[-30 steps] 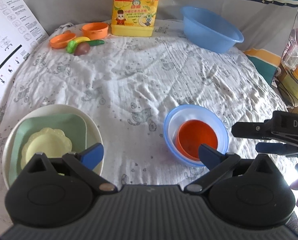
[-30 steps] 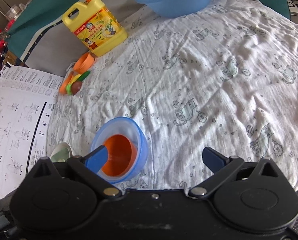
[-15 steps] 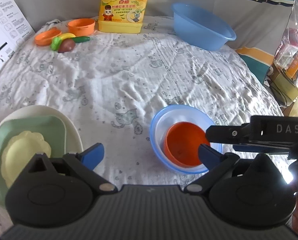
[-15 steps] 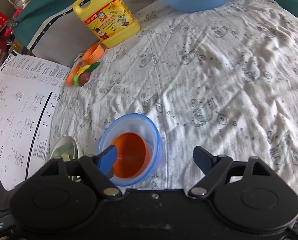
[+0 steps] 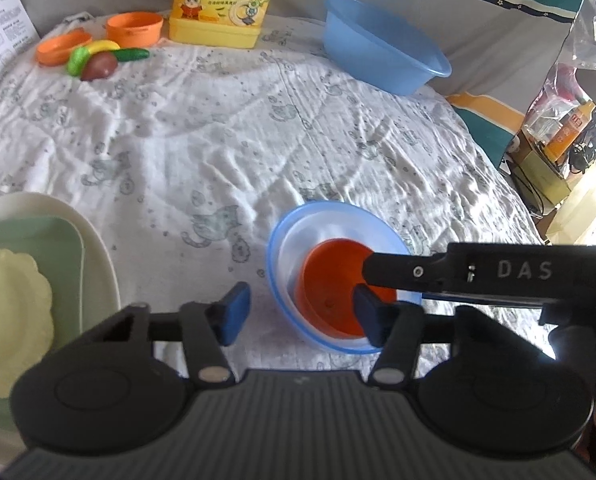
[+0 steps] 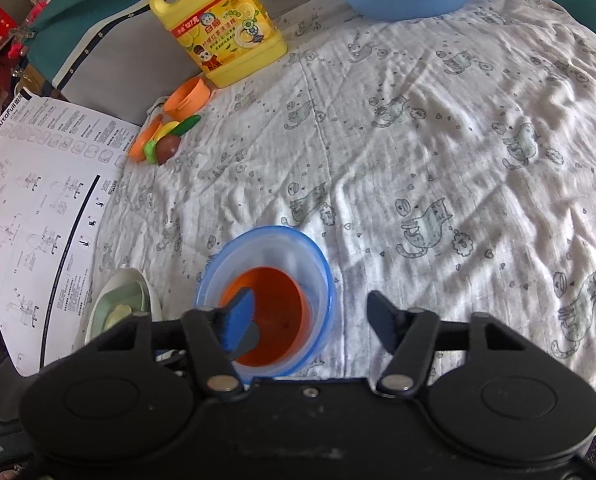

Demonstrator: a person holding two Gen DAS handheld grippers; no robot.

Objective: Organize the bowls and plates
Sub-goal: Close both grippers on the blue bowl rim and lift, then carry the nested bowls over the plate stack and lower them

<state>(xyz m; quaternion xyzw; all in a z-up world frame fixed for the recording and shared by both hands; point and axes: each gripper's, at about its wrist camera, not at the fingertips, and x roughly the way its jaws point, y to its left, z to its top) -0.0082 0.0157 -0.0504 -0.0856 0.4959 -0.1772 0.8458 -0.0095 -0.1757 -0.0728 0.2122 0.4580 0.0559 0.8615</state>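
Left wrist view: an orange bowl (image 5: 332, 294) is seen nested inside a translucent blue-rimmed bowl (image 5: 293, 236) on the cat-printed cloth (image 5: 217, 140). The nested bowls are placed just ahead of the left gripper (image 5: 300, 312), whose fingers are spread wide and nothing is held. To its left, a yellow scalloped plate (image 5: 9, 312) is stacked on a green square plate (image 5: 57, 248) and a white plate (image 5: 97, 240). The right gripper (image 6: 312, 314) is likewise held wide apart, one finger poised over the orange bowl, nothing gripped.
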